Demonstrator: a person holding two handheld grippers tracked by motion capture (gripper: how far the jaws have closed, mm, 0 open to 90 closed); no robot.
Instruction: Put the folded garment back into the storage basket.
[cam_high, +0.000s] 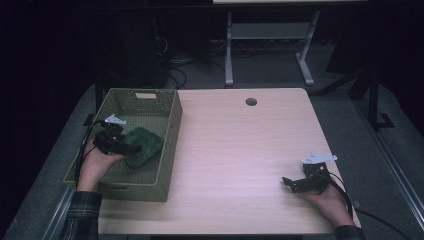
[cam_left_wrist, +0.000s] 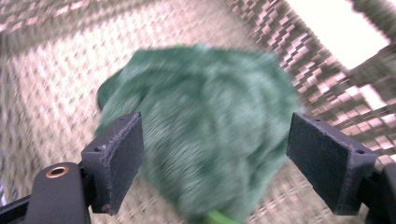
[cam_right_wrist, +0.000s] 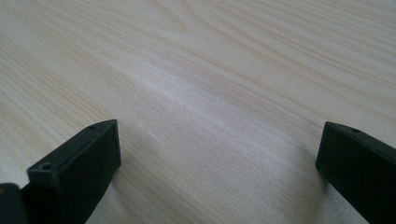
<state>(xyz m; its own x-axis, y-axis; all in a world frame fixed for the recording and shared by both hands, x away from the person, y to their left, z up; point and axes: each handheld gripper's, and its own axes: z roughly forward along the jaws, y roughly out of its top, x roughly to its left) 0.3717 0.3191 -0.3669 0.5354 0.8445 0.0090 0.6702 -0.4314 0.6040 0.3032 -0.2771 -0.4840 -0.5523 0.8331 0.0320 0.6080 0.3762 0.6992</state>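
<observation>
the wooden table (cam_high: 240, 150) carries a green woven basket (cam_high: 170, 130) at its left edge. inside the basket lies a crumpled green cloth (cam_high: 144, 146), resting on the basket floor toward its right wall. the left gripper (cam_high: 131, 148) sits just left of the cloth, jaws spread wide, pads either side of it and not pressing it. the right gripper (cam_high: 286, 181) rests low over bare table, well apart, jaws wide and empty.

Dim lab or office workroom
Pale wood-top desk (cam_high: 250, 150) with a cable hole (cam_high: 251, 102); grey carpet floor (cam_high: 270, 70); tangled cables (cam_high: 172, 65) by dark equipment; a second white-legged desk (cam_high: 270, 35) behind.
</observation>
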